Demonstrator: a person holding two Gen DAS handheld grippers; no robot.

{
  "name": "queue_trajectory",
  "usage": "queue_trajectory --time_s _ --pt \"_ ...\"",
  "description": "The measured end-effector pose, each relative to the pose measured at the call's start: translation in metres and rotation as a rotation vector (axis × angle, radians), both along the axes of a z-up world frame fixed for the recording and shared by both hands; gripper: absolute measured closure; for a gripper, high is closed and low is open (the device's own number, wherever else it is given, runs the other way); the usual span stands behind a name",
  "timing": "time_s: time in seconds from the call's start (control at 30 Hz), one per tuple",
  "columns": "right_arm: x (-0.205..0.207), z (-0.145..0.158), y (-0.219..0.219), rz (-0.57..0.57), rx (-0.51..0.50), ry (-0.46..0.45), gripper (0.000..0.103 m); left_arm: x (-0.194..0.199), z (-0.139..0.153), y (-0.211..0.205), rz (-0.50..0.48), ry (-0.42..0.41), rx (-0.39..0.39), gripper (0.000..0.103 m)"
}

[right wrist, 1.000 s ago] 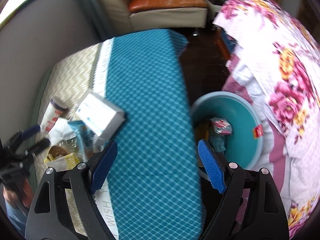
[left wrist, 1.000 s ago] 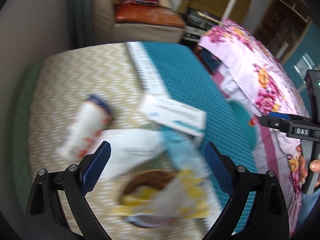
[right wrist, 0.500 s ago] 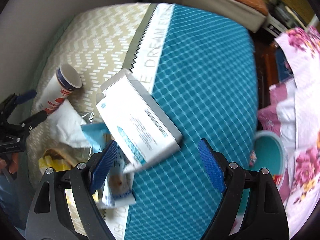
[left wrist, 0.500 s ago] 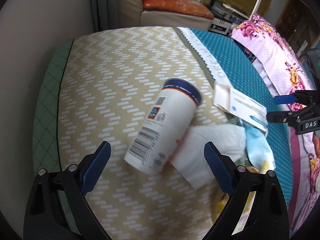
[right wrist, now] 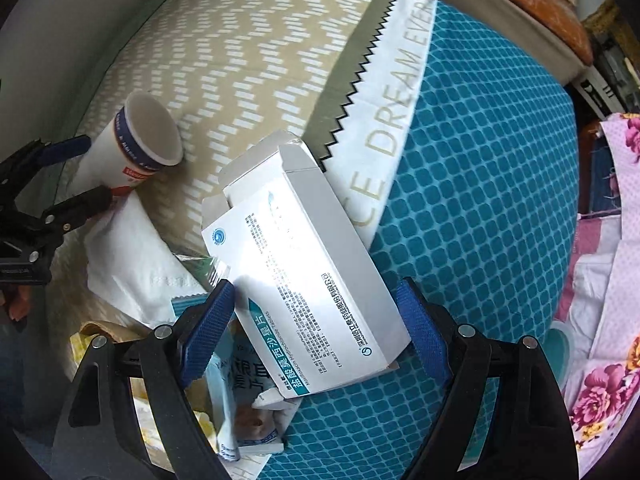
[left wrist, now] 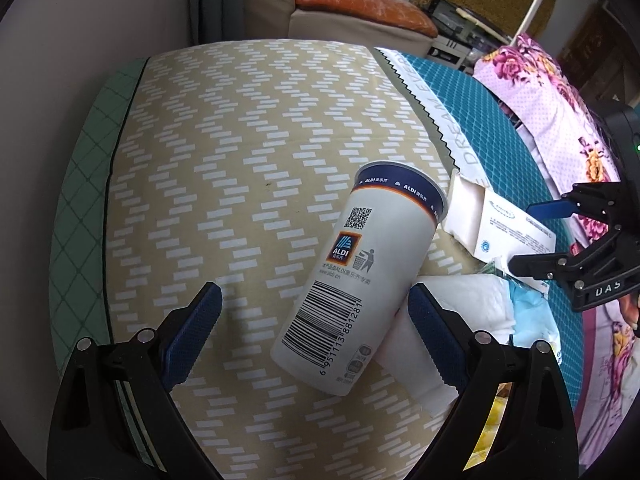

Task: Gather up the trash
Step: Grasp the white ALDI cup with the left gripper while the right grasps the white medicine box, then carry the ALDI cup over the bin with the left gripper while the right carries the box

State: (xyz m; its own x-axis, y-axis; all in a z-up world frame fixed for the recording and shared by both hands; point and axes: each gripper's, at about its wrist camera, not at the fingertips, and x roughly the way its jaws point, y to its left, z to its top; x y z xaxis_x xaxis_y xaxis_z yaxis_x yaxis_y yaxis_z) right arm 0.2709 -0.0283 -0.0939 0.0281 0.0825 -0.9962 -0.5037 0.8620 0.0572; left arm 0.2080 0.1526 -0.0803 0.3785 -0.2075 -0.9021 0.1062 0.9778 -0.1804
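Left hand-held gripper [left wrist: 314,334] spread wide, straddling the lower half of a paper cup [left wrist: 360,276] lying on its side on the bed [left wrist: 240,128]; pads not pressing on it, the right pad just beside the cup wall, the left pad well apart. Cup mouth pointing toward the far edge of the bed, base toward the camera, resting partly on a white tissue [left wrist: 460,312].

Right hand-held gripper [right wrist: 314,330] pointing down, jaws also apart, set to either side of the near end of a white medicine box [right wrist: 304,272] with 1 end flap open (no contact visible on either pad). Box lying across the zigzag seam where the beige chevron cover meets the teal cover [right wrist: 480,200], over a pile of wrappers [right wrist: 236,400] and yellow packaging at the near edge.

Plenty of bare beige cover beyond the cup, out to the green border [left wrist: 88,184] at the left edge. Teal cover bare to the right of the box, up to the bed's right edge, where a floral cloth [right wrist: 600,280] hangs.
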Motion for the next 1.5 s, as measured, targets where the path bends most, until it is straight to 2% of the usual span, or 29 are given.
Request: queue_trajectory --time_s 0.23,0.4,0.47,0.53,0.57,0.6,0.67,0.77,0.87,0.9,0.93,0.97,1.07,1.13,1.2,1.27,1.5 --pt "-0.006 0.0 0.016 0.055 -0.046 -0.013 0.024 -0.002 -0.003 0.001 -0.012 0.008 0.008 0.009" --pt "-0.017 -0.012 0.032 0.154 -0.149 -0.061 0.021 -0.004 -0.005 0.003 -0.01 0.012 0.002 0.009" --pt "-0.019 -0.015 0.038 0.164 -0.147 -0.083 0.021 -0.005 -0.004 0.004 -0.01 0.01 0.005 0.009" --pt "-0.018 -0.017 0.042 0.155 -0.117 -0.062 0.022 -0.004 -0.003 0.004 -0.017 0.009 0.008 0.009" --pt "-0.016 -0.017 0.042 0.152 -0.102 -0.053 0.029 -0.002 -0.002 0.003 -0.021 0.009 0.011 0.009" --pt "-0.013 -0.018 0.042 0.139 -0.075 -0.027 0.034 -0.001 -0.001 0.002 -0.025 0.009 0.015 0.009" --pt "-0.008 -0.015 0.04 0.114 -0.039 -0.013 0.037 0.004 0.001 -0.001 -0.036 0.012 0.023 0.009" --pt "-0.003 -0.01 0.03 0.081 0.022 0.025 0.038 0.009 -0.001 -0.005 -0.054 0.02 0.029 0.009" --pt "-0.001 0.0 0.014 0.012 0.057 0.006 0.038 0.018 -0.004 -0.014 -0.068 0.03 0.016 0.009" --pt "0.004 0.003 0.001 -0.007 0.069 0.005 0.038 0.019 -0.005 -0.015 -0.069 0.027 0.009 0.021" --pt "0.007 0.006 -0.006 -0.036 0.087 0.001 0.038 0.019 -0.005 -0.018 -0.072 0.015 0.007 0.026" --pt "0.009 0.009 -0.014 -0.062 0.102 -0.004 0.038 0.019 -0.005 -0.021 -0.079 0.007 0.007 0.047" --pt "0.01 0.018 -0.034 -0.144 0.15 -0.02 0.038 0.02 -0.002 -0.022 -0.059 0.013 -0.038 0.049" --pt "0.008 0.025 -0.047 -0.196 0.182 -0.032 0.038 0.02 0.004 -0.023 -0.024 -0.017 -0.009 0.049" --pt "0.002 0.031 -0.058 -0.231 0.199 -0.044 0.038 0.017 0.012 -0.019 0.013 -0.04 -0.019 0.049" --pt "-0.006 0.043 -0.086 -0.259 0.218 -0.05 0.038 0.013 0.023 -0.016 0.049 -0.065 -0.021 0.049" --pt "-0.039 0.056 -0.113 -0.377 0.296 -0.075 0.038 -0.014 0.052 -0.047 0.009 -0.103 -0.007 0.049"
